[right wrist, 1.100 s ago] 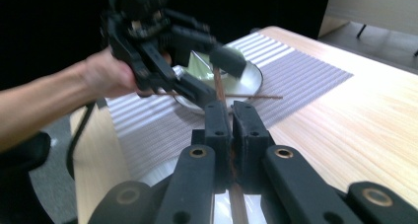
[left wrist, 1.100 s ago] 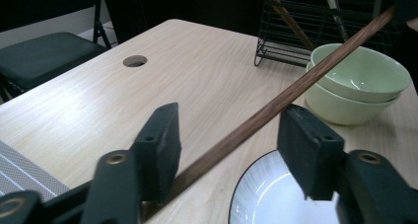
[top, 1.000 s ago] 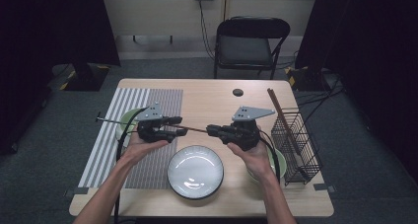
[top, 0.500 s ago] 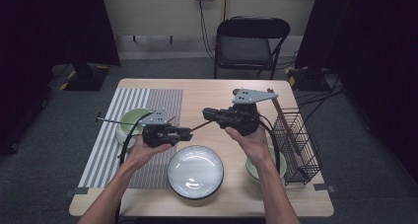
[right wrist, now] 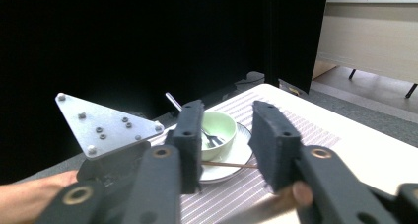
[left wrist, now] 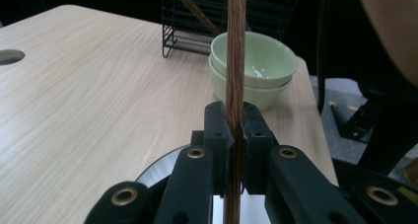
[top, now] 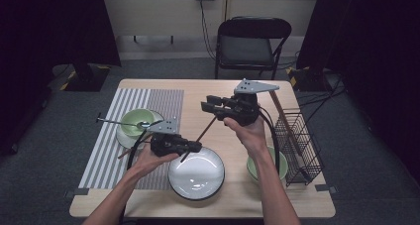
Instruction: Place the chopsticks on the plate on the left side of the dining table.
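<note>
right hand-held gripper (top: 210, 106) lifted off slim brown chopstick (top: 200, 134)

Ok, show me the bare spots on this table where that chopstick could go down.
Bare wood lies along the table's far edge, between the striped mat and the wire rack. The mat's far end is free too. The near middle is crowded: white plate, green bowls, and the left gripper gripping the chopstick.

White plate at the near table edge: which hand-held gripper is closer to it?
Left. The left hand-held gripper, shut on a wooden chopstick, sits at the white plate's far-left rim. The right hand-held gripper, jaws apart, is raised farther back over the table.
</note>
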Tool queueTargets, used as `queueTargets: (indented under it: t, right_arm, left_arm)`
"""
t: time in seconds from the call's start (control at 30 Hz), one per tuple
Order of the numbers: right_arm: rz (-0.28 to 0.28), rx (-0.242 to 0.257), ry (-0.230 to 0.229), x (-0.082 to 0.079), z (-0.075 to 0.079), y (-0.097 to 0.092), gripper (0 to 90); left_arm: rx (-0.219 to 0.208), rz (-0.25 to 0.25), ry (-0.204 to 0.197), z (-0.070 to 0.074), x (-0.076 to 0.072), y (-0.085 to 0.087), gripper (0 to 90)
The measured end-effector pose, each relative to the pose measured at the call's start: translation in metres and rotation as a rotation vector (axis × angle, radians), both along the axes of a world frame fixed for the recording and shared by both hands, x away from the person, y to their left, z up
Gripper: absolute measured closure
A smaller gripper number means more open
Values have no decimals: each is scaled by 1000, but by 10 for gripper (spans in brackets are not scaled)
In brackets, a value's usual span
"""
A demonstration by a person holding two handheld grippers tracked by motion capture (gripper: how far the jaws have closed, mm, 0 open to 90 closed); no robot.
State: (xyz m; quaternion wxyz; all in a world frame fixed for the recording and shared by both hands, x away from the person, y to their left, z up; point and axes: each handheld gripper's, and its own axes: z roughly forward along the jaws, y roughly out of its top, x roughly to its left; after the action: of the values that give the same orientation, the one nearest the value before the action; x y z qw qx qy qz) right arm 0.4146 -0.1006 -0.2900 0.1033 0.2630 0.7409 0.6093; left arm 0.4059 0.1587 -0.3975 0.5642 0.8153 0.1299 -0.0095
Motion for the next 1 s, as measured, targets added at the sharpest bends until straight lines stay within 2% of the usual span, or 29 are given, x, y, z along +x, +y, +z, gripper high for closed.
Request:
queueTargets:
  t: [0.07, 0.13, 0.2, 0.33, 0.37, 0.47, 0.53, 0.63, 0.7, 0.77, 0.87, 0.93, 1.0]
  right_arm:
    - [-6, 11, -3, 0, -2, 0, 558]
    - [-15, 15, -4, -2, -4, 1, 526]
    - [-23, 12, -3, -3, -9, 4, 518]
    - [-6, -4, 28, -2, -23, 16, 525]
    - [0, -1, 35, -2, -26, 19, 542]
    - [11, 5, 46, -1, -34, 26, 609]
    - [22, 14, 50, -1, -35, 30, 728]
    - [24, 25, 45, -2, -33, 36, 815]
    - [34, 25, 42, -2, -30, 39, 830]
    - [47, 27, 38, -3, -27, 44, 840]
    - [60, 20, 41, -4, -27, 49, 847]
    - [65, 22, 41, -4, -27, 51, 849]
    - [62, 24, 44, -5, -26, 50, 851]
  left_arm:
    - [-38, 23, 8, 2, 1, 5, 844]
    - [-52, 54, 17, 4, 3, 10, 844]
    - [-84, 71, 35, 4, 5, 14, 844]
    - [-122, 104, 46, 6, 6, 16, 844]
    - [-119, 117, 47, 6, 6, 15, 843]
    - [-123, 116, 50, 6, 6, 13, 843]
    - [-115, 127, 45, 4, 6, 11, 843]
    - [-117, 125, 45, 2, 6, 9, 840]
    - [-110, 127, 37, 2, 5, 8, 840]
    - [-127, 121, 37, 2, 4, 5, 840]
    - [-108, 115, 25, 3, 1, 2, 831]
    - [-113, 103, 23, 3, 1, 3, 823]
    - [-114, 116, 22, 4, 0, 5, 792]
